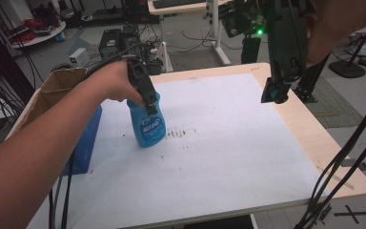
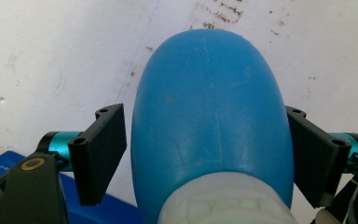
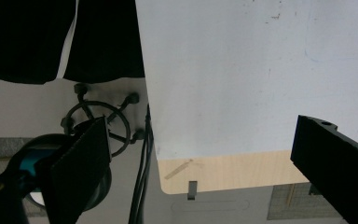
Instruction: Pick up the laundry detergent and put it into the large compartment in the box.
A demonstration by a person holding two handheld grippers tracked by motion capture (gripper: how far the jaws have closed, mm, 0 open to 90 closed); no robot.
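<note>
A blue plastic bottle (image 1: 147, 126) with a white label stands upright on the white table top (image 1: 238, 152), left of centre. My left gripper (image 1: 149, 106) comes down over it from above, one black jaw on each side of the bottle's body (image 2: 209, 116). In the left gripper view a thin strip of table shows between the left pad (image 2: 100, 154) and the bottle, while the right pad (image 2: 310, 156) sits at the bottle's edge. The bottle's whitish neck (image 2: 223, 203) is at the bottom of that view. My right gripper (image 1: 275, 94) hangs high over the table's far right edge, jaws wide apart and empty (image 3: 200, 163).
Dark smudges (image 1: 178, 132) mark the table just right of the bottle. A blue flat box (image 1: 88, 138) and an open cardboard box (image 1: 57, 86) lie at the left edge. Cables (image 1: 343, 162) trail past the right side. A wheeled stand base (image 3: 102, 121) stands on the floor beyond the table corner.
</note>
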